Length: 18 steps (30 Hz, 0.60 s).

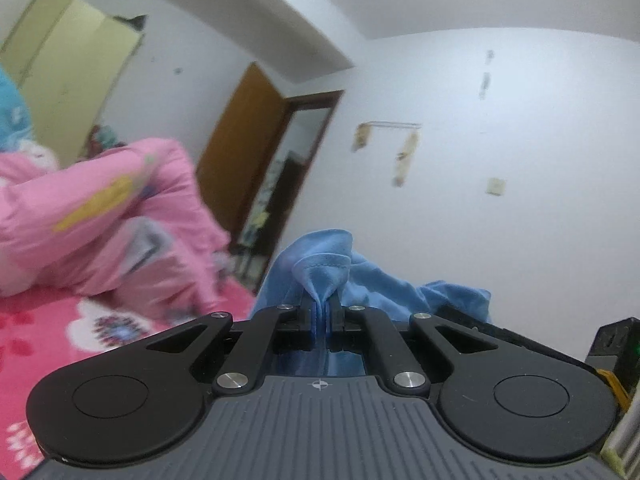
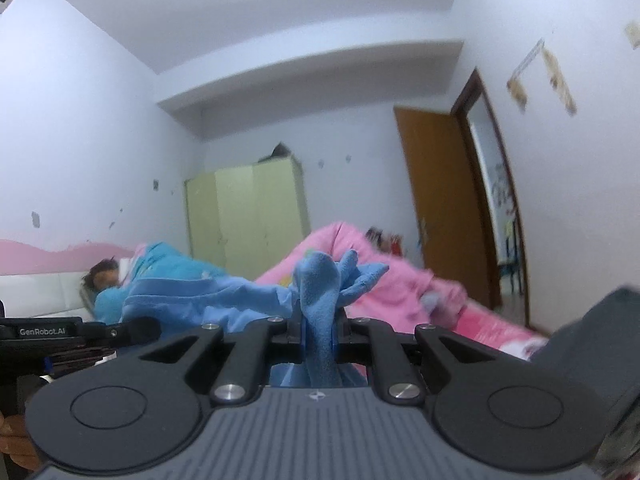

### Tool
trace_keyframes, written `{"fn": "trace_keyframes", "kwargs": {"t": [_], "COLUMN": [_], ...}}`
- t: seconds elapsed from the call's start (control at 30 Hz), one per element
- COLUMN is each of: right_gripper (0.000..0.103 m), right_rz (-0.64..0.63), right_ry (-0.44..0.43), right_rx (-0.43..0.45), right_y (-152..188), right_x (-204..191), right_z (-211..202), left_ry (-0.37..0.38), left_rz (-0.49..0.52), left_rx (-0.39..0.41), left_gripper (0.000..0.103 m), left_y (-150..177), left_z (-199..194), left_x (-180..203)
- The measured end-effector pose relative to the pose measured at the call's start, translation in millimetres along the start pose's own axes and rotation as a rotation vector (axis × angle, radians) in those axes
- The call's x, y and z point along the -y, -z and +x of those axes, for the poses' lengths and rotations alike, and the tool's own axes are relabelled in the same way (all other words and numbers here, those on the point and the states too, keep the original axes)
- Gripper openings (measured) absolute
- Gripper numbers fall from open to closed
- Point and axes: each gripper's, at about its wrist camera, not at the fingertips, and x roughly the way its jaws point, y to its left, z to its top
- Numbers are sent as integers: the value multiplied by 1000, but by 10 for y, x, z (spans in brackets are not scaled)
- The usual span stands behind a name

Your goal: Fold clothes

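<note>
A light blue garment (image 1: 320,264) bunches above my left gripper (image 1: 322,308), whose jaws are shut on a thin fold of it. The cloth runs off to the right behind the gripper. In the right wrist view my right gripper (image 2: 320,316) is shut on a thicker bunch of the same blue garment (image 2: 320,280), which stretches leftward toward the other gripper's black body (image 2: 60,334). Both grippers point level, lifted above the bed.
A pink quilt (image 1: 100,216) is heaped on a bed with a pink flowered sheet (image 1: 60,328). A person (image 2: 108,280) lies under a blue blanket at the bed's far end. A green wardrobe (image 2: 248,212) and an open wooden door (image 2: 440,208) stand behind.
</note>
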Motion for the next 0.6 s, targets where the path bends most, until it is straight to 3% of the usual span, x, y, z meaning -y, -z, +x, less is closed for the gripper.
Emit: {"fn": "trace_keyframes", "kwargs": {"t": [0.33,0.6], "right_gripper": [12,12], "right_rz": [-34,-29], "right_ry": [106,107], "right_rx": [61,67], "right_y": [-279,-273], "right_x": [525,602], "right_z": [-241,-287], "left_ry": [122,139], "left_rz": [37,23], "left_rx": [-4,-27], "left_gripper": [2,2], "left_y": [72,120], "left_z": [665,765], "left_x": [410,372]}}
